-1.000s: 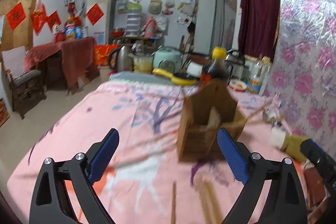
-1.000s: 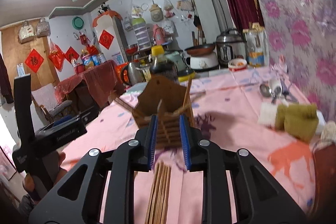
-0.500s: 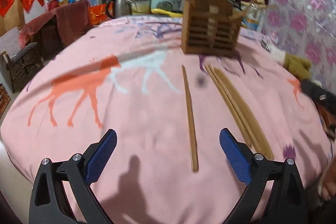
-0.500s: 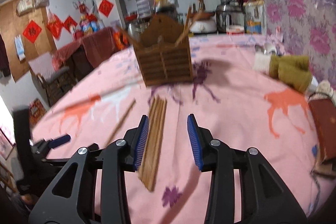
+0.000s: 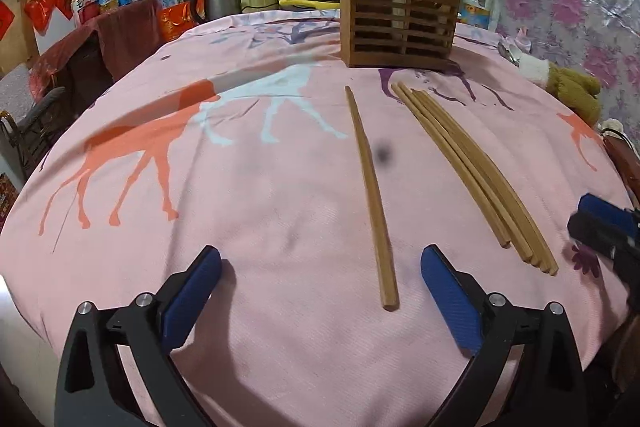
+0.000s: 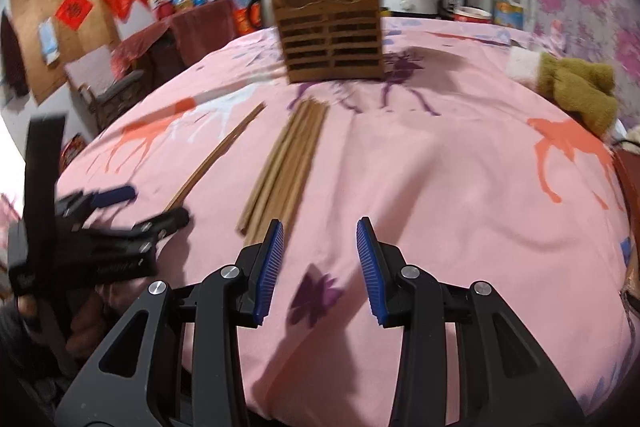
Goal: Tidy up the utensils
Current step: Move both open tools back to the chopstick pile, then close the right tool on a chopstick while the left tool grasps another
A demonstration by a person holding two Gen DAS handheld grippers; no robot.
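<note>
Your left tongs [image 5: 320,279] hang low over the near edge of the surface [image 5: 248,187], which wears a pink cloth printed with horses. Their blue pads stand wide apart and grip nothing. The near end of 1 single chopstick [image 5: 370,187] lies on the cloth between the 2 pads, closer to the right one, and neither pad touches it. That chopstick runs from the near edge toward the far edge.

Your right tongs [image 6: 320,255] are partly open, having just widened, and nothing sits between the pads; only bare cloth shows in the gap. The left pad is just beside the near ends of the bundle of chopsticks [image 6: 286,167], which lies to the right of the single chopstick and well apart from it. I count about 4 or 5 sticks in it, side by side and touching.

The wooden holder [image 5: 400,23] stands upright near the far edge, beyond the tips of all the loose chopsticks. It has slatted walls and already holds several chopsticks leaning out of its top. A green and white plush toy [image 6: 568,87] lies at the right edge.
</note>
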